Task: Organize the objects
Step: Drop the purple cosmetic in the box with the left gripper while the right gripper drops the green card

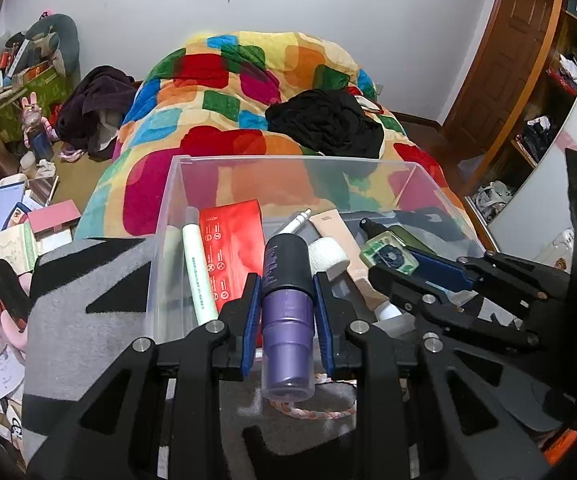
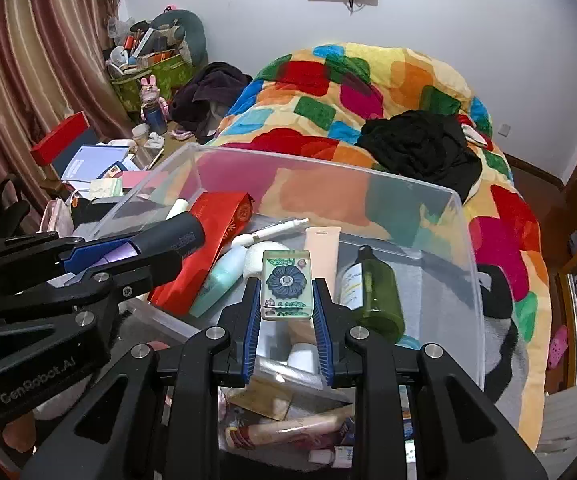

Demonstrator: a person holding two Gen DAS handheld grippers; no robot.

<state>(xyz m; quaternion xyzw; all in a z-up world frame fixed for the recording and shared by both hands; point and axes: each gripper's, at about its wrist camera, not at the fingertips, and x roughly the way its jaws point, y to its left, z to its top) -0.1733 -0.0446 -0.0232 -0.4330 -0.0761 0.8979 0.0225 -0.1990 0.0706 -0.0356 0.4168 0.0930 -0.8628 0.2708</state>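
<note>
My left gripper [image 1: 287, 284] is shut on a purple bottle with a dark cap [image 1: 288, 308], held over the near edge of a clear plastic bin [image 1: 176, 184]. My right gripper [image 2: 286, 286] is shut on a clear block with a blue flower inside [image 2: 286, 280], also over the bin [image 2: 464, 240]. Each gripper shows in the other's view: the left gripper [image 2: 140, 254] with its bottle [image 2: 180, 236], the right gripper [image 1: 392, 268] with its block [image 1: 386, 256]. In the bin lie a red box [image 2: 208, 248], a beige tube [image 2: 322, 256], a green spray bottle [image 2: 376, 292] and a teal bottle [image 2: 220, 280].
Behind the bin is a bed with a colourful blanket [image 1: 228, 120] and black clothing [image 1: 328, 124] on it. Boxes, books and bags [image 2: 88, 160] crowd the floor at the left by a striped curtain. A wooden door and shelves [image 1: 528, 80] stand at the right.
</note>
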